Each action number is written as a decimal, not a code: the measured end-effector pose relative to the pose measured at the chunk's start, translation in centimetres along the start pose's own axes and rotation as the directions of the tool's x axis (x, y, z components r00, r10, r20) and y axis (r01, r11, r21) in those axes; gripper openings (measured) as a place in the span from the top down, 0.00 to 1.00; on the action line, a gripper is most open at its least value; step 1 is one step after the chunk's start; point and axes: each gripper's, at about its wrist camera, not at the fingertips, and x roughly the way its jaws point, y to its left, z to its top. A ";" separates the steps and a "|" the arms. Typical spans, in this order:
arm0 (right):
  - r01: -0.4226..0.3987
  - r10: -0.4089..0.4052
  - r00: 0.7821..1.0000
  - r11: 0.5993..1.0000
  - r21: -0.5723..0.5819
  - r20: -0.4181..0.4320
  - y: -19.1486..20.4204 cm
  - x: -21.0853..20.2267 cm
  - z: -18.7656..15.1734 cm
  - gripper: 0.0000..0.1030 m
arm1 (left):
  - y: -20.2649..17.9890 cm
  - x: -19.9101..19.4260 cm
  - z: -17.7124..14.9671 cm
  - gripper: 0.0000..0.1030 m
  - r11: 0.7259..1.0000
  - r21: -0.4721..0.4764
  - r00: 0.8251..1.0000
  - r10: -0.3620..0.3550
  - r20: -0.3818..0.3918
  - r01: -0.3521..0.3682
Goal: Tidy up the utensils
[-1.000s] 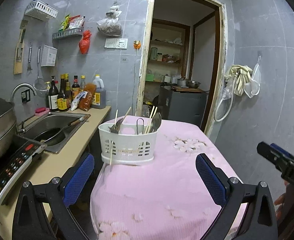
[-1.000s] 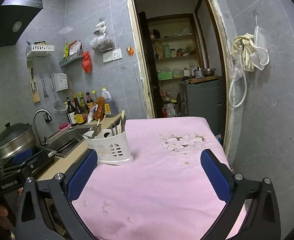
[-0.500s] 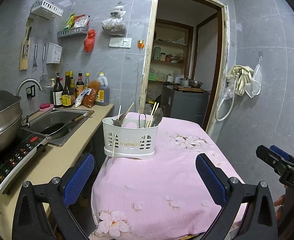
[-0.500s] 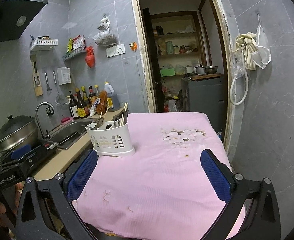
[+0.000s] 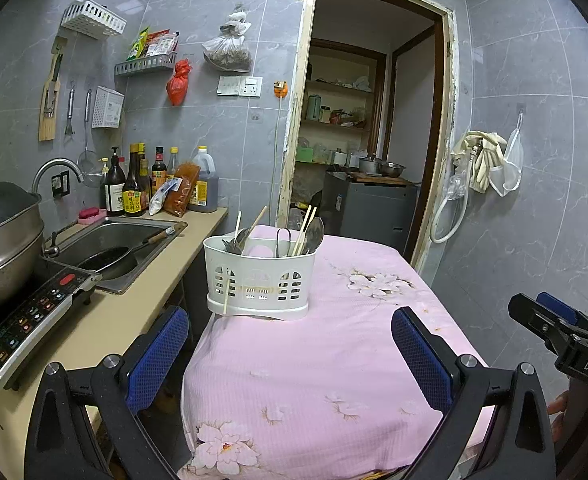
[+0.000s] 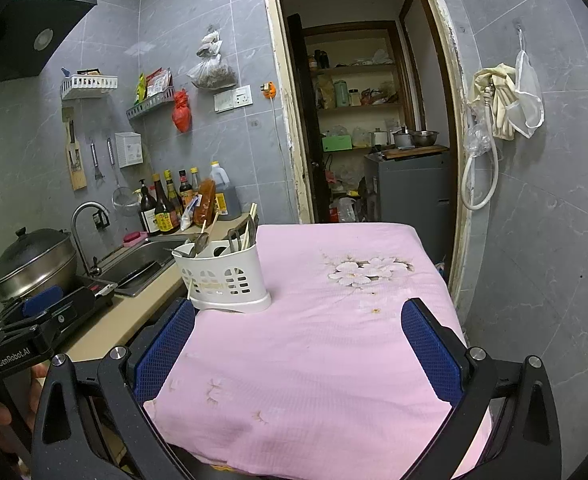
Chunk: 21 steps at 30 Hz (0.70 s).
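Left wrist view: sink (image 5: 106, 248) and counter on the left, then the white caddy (image 5: 260, 280) with the utensils (image 5: 305, 236) standing upright, parked near the table's (image 5: 333, 360) left edge. Left gripper (image 5: 290, 356) is spread wide and empty, right gripper (image 6: 297, 344) likewise. Loads of bare pink cloth rightward, probably easy reaching.

White slotted basket (image 5: 260, 280); pink cloth (image 5: 313, 360) with pale flower print; blue-padded black grippers; grey marbled wall tiles (image 5: 533, 220).
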 end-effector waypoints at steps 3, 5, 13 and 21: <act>0.001 -0.001 1.000 1.000 -0.001 0.001 0.0 0.0 0.0 0.01 | 0.0 0.0 0.0 0.01 1.000 0.002 1.000 0.002 0.001 -0.002; 0.001 -0.001 1.000 1.000 -0.002 0.001 0.0 0.0 0.0 0.01 | 0.0 0.0 0.0 0.01 1.000 0.001 1.000 0.001 0.002 -0.001; 0.000 0.000 1.000 1.000 -0.001 0.001 0.0 0.0 0.1 0.01 | 0.0 0.0 0.0 0.01 1.000 0.001 1.000 0.003 0.003 -0.003; 0.001 -0.001 1.000 1.000 -0.002 0.000 0.1 0.0 0.1 0.01 | 0.0 -0.1 0.1 0.01 1.000 0.001 1.000 0.004 0.004 -0.004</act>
